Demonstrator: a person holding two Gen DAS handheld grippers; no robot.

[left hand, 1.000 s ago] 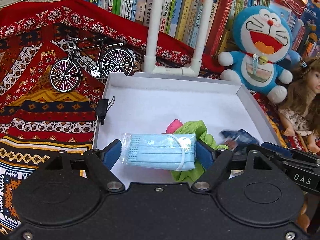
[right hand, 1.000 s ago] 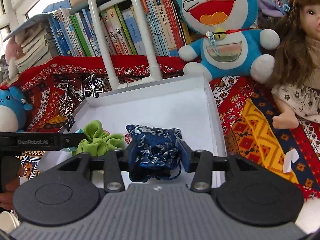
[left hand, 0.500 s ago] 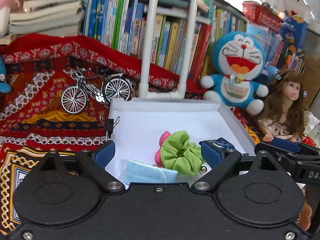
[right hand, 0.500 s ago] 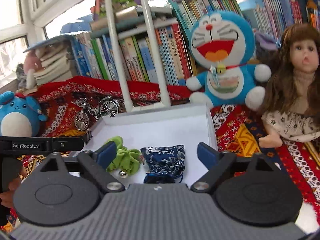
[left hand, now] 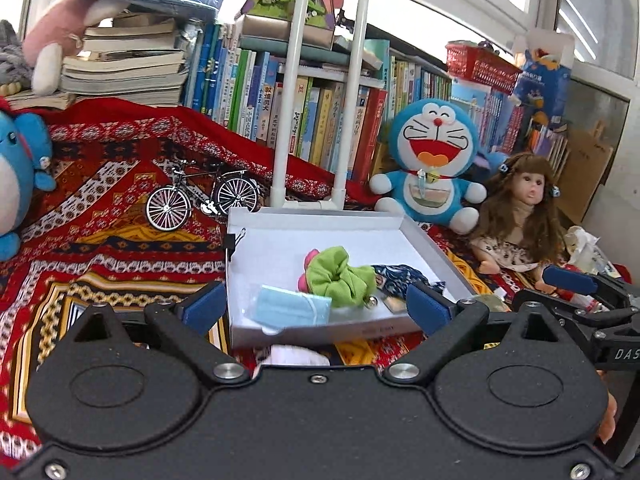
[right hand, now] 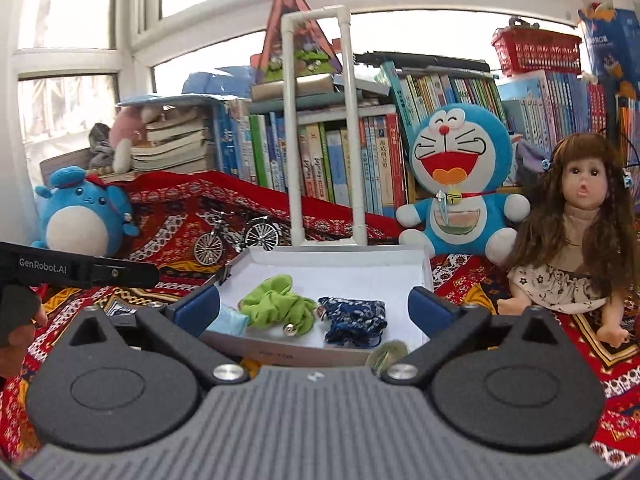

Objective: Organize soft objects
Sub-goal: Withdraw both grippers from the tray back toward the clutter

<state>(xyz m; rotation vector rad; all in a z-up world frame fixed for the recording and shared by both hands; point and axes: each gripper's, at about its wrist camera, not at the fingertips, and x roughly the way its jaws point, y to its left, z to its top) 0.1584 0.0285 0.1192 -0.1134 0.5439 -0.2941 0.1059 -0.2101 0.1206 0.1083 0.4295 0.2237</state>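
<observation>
A white tray (left hand: 276,240) lies on the patterned cloth. In it rest a light blue face mask (left hand: 292,310), a green scrunchie (left hand: 336,276) with a pink one (left hand: 306,270) behind it, and a dark blue brocade pouch (left hand: 404,276). My left gripper (left hand: 316,306) hangs back from the tray's near edge, its jaws still opening, nothing between them. The right wrist view shows the tray (right hand: 340,260), the scrunchie (right hand: 276,306), the pouch (right hand: 354,316) and a corner of the mask (right hand: 228,322). My right gripper (right hand: 316,306) is also back from the tray, jaws opening and empty.
A model bicycle (left hand: 200,198), a white pipe frame (left hand: 320,88), a Doraemon plush (left hand: 434,168) and a doll (left hand: 520,216) ring the tray. A blue round plush (right hand: 84,216) sits far left. Books line the back. A white thing (left hand: 296,356) lies before the tray.
Both grippers have let go: the mask and the pouch now lie in the tray. Both jaws opened wide and both grippers pulled back and up, away from the tray.
</observation>
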